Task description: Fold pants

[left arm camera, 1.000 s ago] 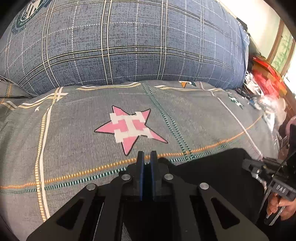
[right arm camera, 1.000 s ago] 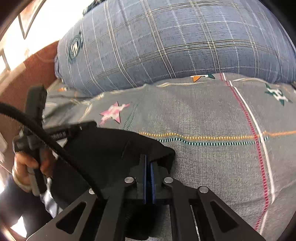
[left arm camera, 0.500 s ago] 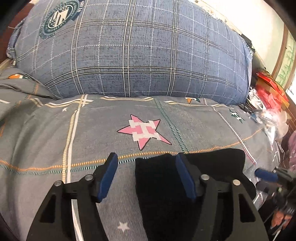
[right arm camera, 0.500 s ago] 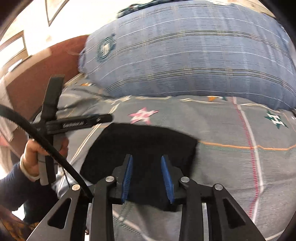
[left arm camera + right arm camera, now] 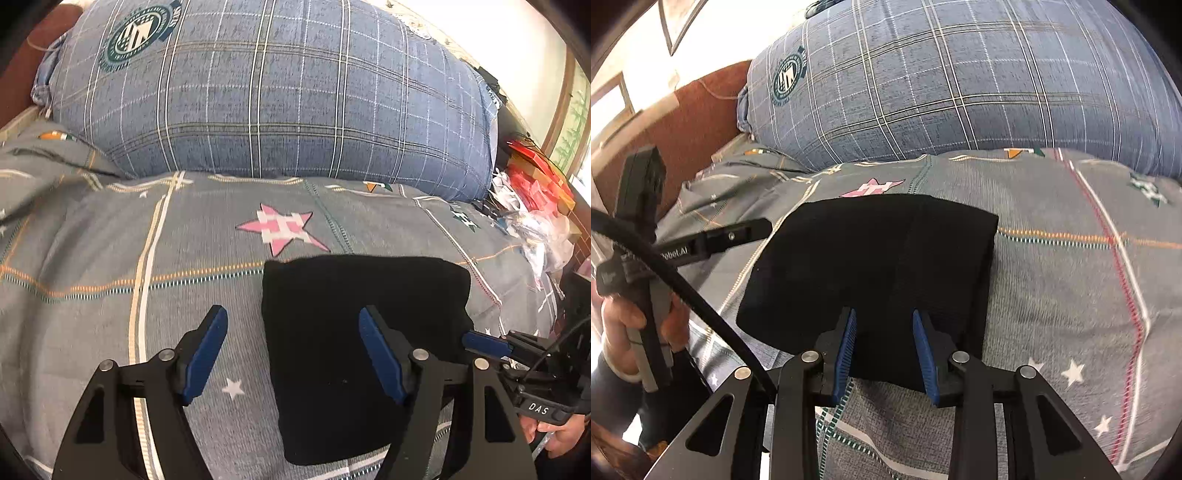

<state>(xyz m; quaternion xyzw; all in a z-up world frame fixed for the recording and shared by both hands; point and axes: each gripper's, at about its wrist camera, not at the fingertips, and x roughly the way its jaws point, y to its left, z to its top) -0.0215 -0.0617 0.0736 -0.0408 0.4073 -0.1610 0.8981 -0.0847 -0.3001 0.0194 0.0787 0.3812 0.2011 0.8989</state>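
Observation:
The black pants (image 5: 347,332) lie folded into a flat rectangle on the grey patterned bedspread (image 5: 110,295); they also show in the right wrist view (image 5: 871,266). My left gripper (image 5: 291,343) is open and empty, held above the pants' left edge. My right gripper (image 5: 884,343) is open and empty, above the pants' near edge. In the left wrist view the right gripper (image 5: 484,343) shows at the pants' right side. In the right wrist view the left gripper (image 5: 753,229) shows at the pants' left side.
A big blue plaid pillow (image 5: 266,96) fills the back of the bed. A pink star print (image 5: 284,229) lies just beyond the pants. Red bags and plastic clutter (image 5: 535,195) pile at the bed's right side. A brown headboard (image 5: 698,122) stands at the left.
Both grippers were shut on the pants a second ago; both have opened and let go, then drawn back and up. The pants now lie flat, folded.

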